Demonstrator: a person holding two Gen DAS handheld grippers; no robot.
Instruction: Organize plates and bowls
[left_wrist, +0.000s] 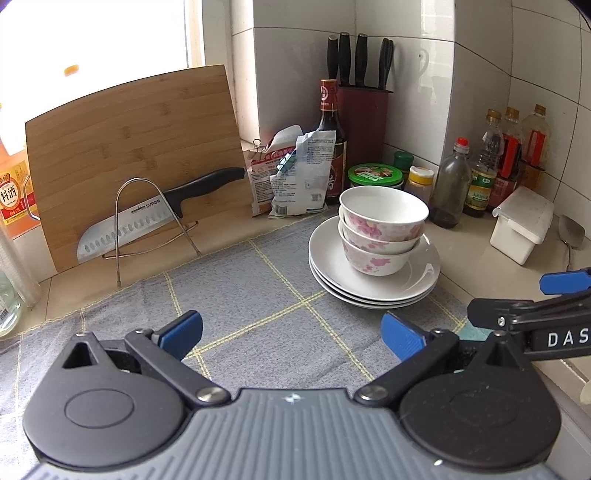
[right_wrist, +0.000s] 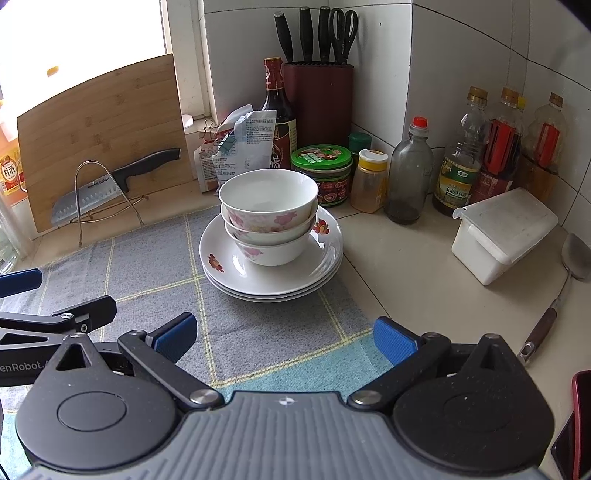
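Three white bowls with pink flowers (left_wrist: 382, 229) (right_wrist: 269, 221) are nested and stand on a stack of three white plates (left_wrist: 413, 286) (right_wrist: 280, 282), at the back right of a grey checked cloth (left_wrist: 229, 295) (right_wrist: 155, 273). My left gripper (left_wrist: 291, 334) is open over the cloth, well short of the stack, with nothing between its blue pads. My right gripper (right_wrist: 284, 338) is open too, in front of the stack and apart from it. Each gripper shows at the edge of the other's view.
A bamboo cutting board (left_wrist: 136, 155) leans at the back left with a knife (left_wrist: 155, 218) in a wire rack. Sauce bottles (right_wrist: 454, 166), jars, packets and a knife block (right_wrist: 317, 99) line the tiled corner. A white lidded box (right_wrist: 502, 236) and a spatula (right_wrist: 569, 273) lie right.
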